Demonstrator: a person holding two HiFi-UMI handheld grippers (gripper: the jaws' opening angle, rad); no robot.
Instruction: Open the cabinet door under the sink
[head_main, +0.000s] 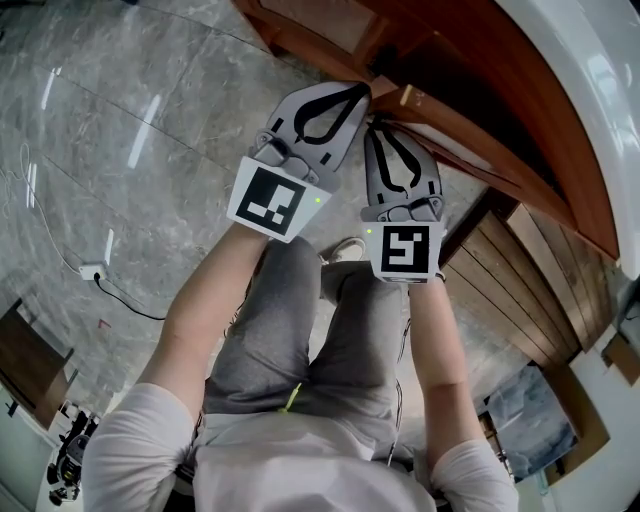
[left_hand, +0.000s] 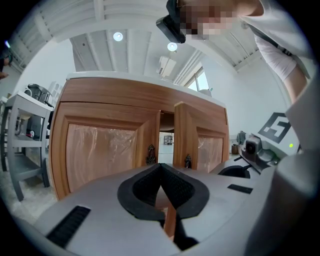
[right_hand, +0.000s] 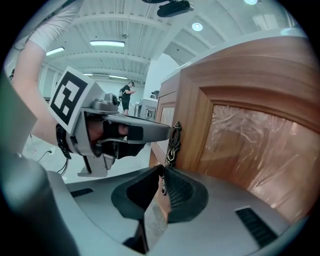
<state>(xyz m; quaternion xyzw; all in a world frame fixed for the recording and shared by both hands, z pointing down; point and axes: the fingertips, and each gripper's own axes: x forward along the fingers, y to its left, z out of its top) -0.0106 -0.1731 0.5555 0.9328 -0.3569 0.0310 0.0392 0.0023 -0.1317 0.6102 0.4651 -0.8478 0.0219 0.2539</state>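
Observation:
The wooden cabinet under the white sink top (head_main: 590, 90) has two doors, both slightly ajar with a gap between them. In the left gripper view the left door (left_hand: 105, 150) and right door (left_hand: 207, 145) each carry a dark ornate handle (left_hand: 188, 161). My right gripper (right_hand: 162, 170) is shut on the lower end of the right door's handle (right_hand: 173, 142). My left gripper (left_hand: 161, 166) is just beside it, jaws together with nothing seen between them, its tip close to the same door edge (head_main: 405, 97). In the head view both the left gripper (head_main: 358, 92) and the right gripper (head_main: 384, 128) point up at the cabinet.
The floor is grey marble tile (head_main: 120, 120) with a white cable and plug (head_main: 92, 271). The person's knees (head_main: 300, 300) are right below the grippers. Wooden panelling (head_main: 520, 290) runs along the right. A grey shelf unit (left_hand: 22, 135) stands left of the cabinet.

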